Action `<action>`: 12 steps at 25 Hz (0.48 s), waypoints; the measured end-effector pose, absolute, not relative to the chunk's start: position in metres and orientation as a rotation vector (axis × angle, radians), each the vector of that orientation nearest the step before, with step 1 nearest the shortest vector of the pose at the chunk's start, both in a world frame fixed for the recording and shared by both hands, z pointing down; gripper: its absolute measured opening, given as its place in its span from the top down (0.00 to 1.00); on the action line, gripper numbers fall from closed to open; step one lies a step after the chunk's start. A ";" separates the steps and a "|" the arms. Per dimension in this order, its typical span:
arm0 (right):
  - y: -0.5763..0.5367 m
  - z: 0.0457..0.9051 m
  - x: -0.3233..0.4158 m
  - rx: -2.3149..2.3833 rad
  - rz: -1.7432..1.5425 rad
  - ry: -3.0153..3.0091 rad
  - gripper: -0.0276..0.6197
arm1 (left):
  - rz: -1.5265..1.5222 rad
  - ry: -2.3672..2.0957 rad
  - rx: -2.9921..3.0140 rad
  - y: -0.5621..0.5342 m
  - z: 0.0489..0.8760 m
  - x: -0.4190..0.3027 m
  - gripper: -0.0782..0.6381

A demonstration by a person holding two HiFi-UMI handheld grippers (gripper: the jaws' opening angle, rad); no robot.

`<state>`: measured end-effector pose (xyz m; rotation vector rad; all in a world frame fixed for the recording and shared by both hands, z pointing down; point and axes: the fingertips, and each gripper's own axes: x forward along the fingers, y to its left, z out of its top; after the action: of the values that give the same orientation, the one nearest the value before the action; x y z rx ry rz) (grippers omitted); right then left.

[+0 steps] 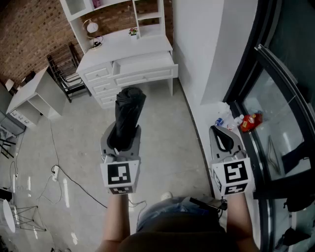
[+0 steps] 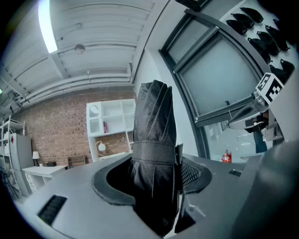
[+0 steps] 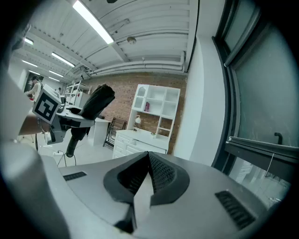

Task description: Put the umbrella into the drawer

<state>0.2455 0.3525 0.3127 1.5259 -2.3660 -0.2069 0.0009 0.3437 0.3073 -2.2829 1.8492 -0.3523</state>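
Forearms (image 1: 117, 216) of the person enter from the bottom edge of the head view, each ending in a gripper topped by a marker cube. Folded black umbrella (image 1: 129, 110), a strap wound round its canopy, is clamped in the left gripper (image 1: 123, 139), whose pads press its lower end from both sides. It projects out of the jaws away from the person, above the pale floor (image 1: 162, 142) and well apart from the furniture. To its right, near the dark window frame (image 1: 275, 74), the right gripper (image 1: 225, 140) has its jaws closed together on nothing. Ahead, a white desk (image 1: 98, 51) stands against a brick wall (image 1: 24, 34) with its wide upper drawer (image 1: 145, 63) pulled out, and a white shelf unit (image 1: 118, 10) rests on the desktop. A black cable (image 1: 74, 182) trails across the floor at left.
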 end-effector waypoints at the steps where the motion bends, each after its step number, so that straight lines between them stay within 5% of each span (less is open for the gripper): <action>1: 0.349 0.313 0.238 1.520 -0.205 -2.370 0.96 | -0.339 1.850 -2.275 0.341 0.305 -0.005 0.55; 12: 0.288 0.329 0.177 1.413 -0.190 -2.417 0.96 | -0.332 1.972 -2.206 0.298 0.313 -0.072 0.54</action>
<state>0.1773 0.2882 0.3289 1.4133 -2.4170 -0.1897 -0.0717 0.2976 0.3133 -2.2059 1.9718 -0.3324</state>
